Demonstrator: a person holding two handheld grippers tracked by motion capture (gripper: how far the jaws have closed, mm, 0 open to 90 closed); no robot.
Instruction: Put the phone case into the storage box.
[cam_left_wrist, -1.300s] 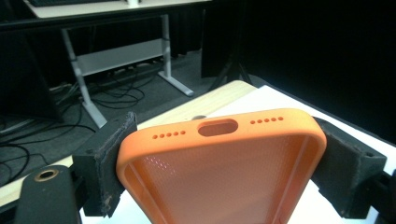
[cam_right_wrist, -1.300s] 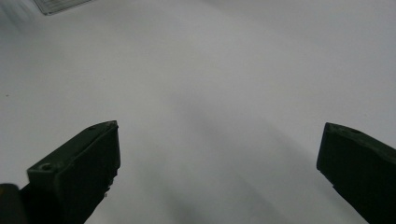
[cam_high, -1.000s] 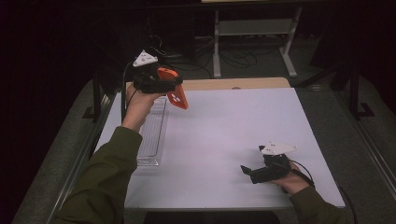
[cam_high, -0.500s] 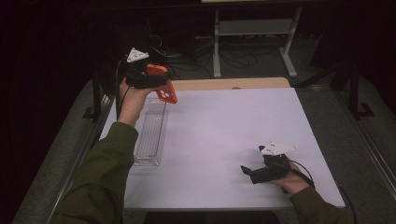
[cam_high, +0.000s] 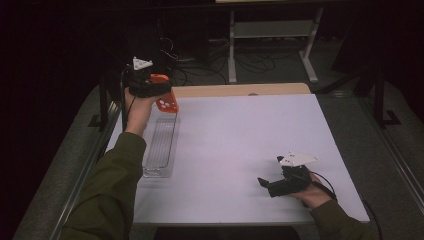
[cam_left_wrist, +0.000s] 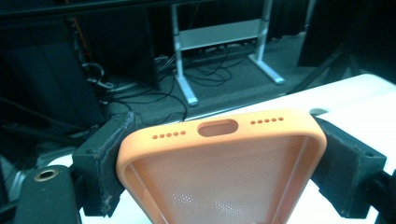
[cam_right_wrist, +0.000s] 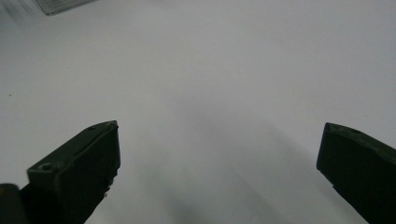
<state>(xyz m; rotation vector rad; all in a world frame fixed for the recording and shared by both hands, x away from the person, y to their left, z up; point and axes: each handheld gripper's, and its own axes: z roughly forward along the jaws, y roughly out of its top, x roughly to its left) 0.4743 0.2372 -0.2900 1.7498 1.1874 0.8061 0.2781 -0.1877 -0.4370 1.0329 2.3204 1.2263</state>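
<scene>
While the orange phone case (cam_left_wrist: 219, 163) is squeezed by its two long sides in the left gripper (cam_high: 150, 87) above the clear tray (cam_high: 161, 147), it looks light and bendy — best pinched gently. The right gripper (cam_right_wrist: 217, 163) fingers are spread wide — nothing is held.

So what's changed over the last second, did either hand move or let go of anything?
The left hand-held gripper, shut on the orange phone case, has carried it toward the table's far left corner and slightly lower, above the far end of the clear tray. Nothing was released. The right hand-held gripper stayed open and resting on the white table.
</scene>
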